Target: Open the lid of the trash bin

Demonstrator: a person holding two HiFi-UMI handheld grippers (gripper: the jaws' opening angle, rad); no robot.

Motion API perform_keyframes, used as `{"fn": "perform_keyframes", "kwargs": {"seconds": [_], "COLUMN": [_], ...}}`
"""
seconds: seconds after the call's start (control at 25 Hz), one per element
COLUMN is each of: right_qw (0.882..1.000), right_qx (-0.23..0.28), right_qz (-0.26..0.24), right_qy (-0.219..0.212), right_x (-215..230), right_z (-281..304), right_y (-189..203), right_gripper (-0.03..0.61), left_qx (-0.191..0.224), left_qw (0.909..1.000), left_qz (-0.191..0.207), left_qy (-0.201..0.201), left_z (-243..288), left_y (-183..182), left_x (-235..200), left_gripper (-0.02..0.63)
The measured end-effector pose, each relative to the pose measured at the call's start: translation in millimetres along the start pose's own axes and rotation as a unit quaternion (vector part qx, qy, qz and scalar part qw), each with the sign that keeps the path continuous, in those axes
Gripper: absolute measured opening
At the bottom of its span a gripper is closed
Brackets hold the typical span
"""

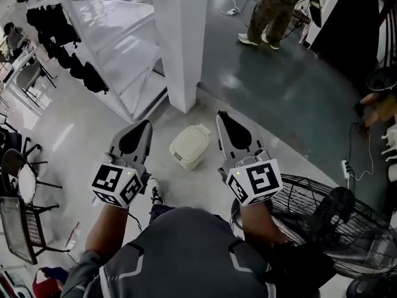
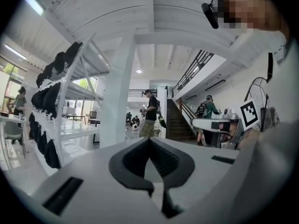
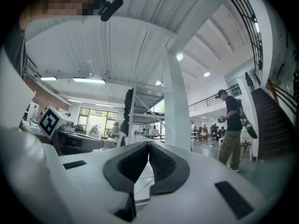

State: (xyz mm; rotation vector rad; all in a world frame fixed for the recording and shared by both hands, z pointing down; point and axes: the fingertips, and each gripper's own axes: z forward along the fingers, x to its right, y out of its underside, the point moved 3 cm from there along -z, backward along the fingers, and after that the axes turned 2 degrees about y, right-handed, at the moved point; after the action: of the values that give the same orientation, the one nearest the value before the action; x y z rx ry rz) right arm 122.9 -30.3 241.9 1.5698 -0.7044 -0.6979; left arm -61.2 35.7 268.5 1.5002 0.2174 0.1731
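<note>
The small cream rectangular plastic trash bin stands on the pale concrete floor, between the two raised grippers; its lid looks down, though small here. The left gripper and right gripper each have their jaws pressed together, empty.

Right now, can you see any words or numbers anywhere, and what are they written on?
No words, numbers or brand names can be read in any view.
Left cube: black-and-white square patterns only, not letters.
Right cube: the same kind of pattern, not letters.
Trash bin: plain lid, no label showing.
</note>
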Motion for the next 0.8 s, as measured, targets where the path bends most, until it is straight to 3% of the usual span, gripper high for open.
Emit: {"fn": "perform_keyframes", "kwargs": {"seconds": [0.48, 0.8], "right_qw": [0.986, 0.974], "right_qx": [-0.031, -0.057], "right_qz": [-0.004, 0.002], "right_qy": [0.162, 0.221], "right_x": [39.3, 49.6], "right_z": [87.4, 122.1], "right_y": [24.7, 45.8], "right_gripper": [0.026, 0.028], "left_qx": [-0.022, -0.060], "left_qw": [0.9915, 0.9772], "left_qz": [0.014, 0.014], "left_qy": [0.127, 0.203], "left_z": [84.7, 127.0], "left_y": [-2.5, 17.6], "left_x": [-127.8, -168.0], "left_gripper": [0.008, 0.008]}}
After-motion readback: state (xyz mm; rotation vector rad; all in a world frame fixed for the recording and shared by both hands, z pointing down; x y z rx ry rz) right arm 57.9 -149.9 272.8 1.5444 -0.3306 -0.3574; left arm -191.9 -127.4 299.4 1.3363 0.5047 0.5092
